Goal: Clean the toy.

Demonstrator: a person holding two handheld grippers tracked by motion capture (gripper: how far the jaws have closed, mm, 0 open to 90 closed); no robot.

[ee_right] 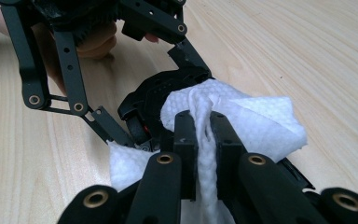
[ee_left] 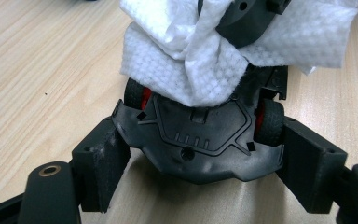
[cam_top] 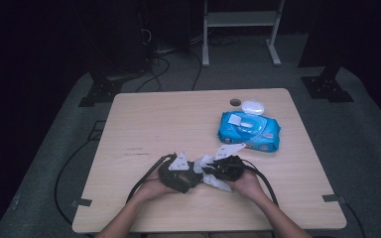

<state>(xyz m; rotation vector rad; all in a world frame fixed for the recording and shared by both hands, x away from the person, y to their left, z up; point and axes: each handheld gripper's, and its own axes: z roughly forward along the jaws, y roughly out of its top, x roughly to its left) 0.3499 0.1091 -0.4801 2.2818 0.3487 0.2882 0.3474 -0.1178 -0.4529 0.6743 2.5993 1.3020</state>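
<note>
A black toy car (ee_left: 200, 140) with red wheel hubs lies underside up between the jaws of my left gripper (ee_left: 200, 156), which press on its two sides. My right gripper (ee_right: 201, 126) is shut on a bunched white wipe (ee_right: 261, 121) and holds it against the car (ee_right: 151, 100). In the left gripper view the wipe (ee_left: 191, 70) drapes over the car's far end. In the high view the left gripper (cam_top: 188, 174) and the right gripper (cam_top: 214, 171) meet near the table's front edge, with the wipe (cam_top: 218, 183) between the hands.
A blue pack of wipes (cam_top: 249, 131) lies at the back right of the wooden table (cam_top: 144, 124), its flap open. A small white oval object (cam_top: 253, 106) and a cable hole (cam_top: 235, 102) sit behind it. Cables trail from both grippers toward the front edge.
</note>
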